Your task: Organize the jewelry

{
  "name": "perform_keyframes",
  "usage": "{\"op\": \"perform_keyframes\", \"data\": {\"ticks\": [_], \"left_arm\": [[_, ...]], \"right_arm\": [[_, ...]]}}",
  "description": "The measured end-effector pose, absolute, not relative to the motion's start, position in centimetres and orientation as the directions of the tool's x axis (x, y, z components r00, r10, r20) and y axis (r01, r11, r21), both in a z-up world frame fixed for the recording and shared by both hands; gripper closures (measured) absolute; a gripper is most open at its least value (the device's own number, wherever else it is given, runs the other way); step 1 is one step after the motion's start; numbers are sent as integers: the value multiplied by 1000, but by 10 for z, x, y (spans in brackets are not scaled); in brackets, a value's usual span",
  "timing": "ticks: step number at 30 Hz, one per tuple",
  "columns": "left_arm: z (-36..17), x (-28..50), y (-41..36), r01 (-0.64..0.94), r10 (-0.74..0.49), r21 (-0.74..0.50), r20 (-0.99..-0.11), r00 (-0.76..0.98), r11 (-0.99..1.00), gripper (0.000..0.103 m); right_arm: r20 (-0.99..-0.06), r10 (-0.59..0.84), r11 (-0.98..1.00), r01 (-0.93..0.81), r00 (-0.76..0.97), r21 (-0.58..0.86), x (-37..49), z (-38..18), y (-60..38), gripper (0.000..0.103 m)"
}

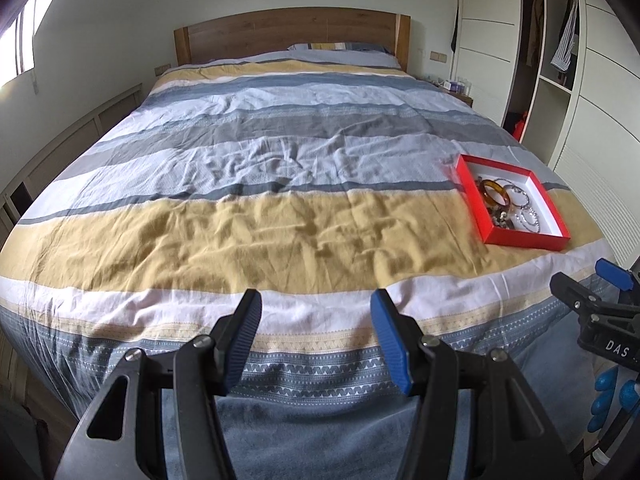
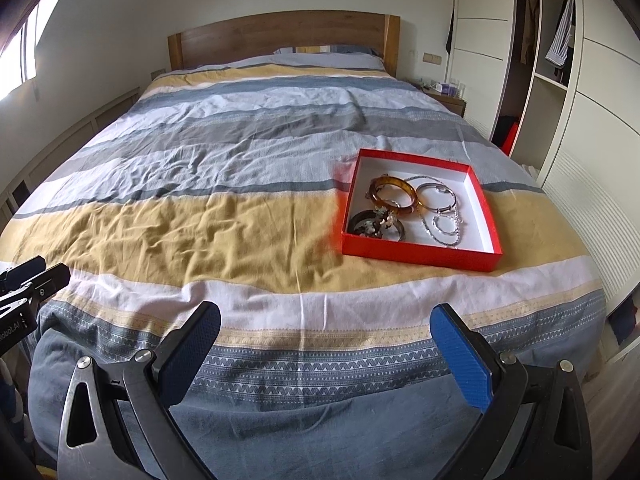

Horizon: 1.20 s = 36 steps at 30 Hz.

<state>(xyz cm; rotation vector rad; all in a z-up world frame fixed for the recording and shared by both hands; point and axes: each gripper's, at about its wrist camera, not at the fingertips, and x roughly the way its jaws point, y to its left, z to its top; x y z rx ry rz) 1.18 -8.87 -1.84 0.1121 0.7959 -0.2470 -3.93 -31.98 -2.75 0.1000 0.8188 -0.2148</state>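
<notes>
A red shallow box with a white inside lies on the bed's near right part; it also shows in the left wrist view. In it lie an amber bangle, a silver bangle, a silver chain and dark jewelry. My left gripper is open and empty over the foot of the bed, left of the box. My right gripper is open wide and empty, near the foot edge in front of the box.
The bed has a striped blue, grey and yellow cover and a wooden headboard. A nightstand and an open wardrobe stand to the right. A window is at the left.
</notes>
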Motion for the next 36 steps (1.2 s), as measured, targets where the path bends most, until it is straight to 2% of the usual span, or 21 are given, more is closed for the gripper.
{"op": "perform_keyframes", "data": {"ticks": [36], "left_arm": [[-45, 22, -89, 264, -177, -7, -760, 626, 965, 48]], "right_arm": [[-775, -148, 973, 229, 615, -4, -29, -52, -320, 1]]}}
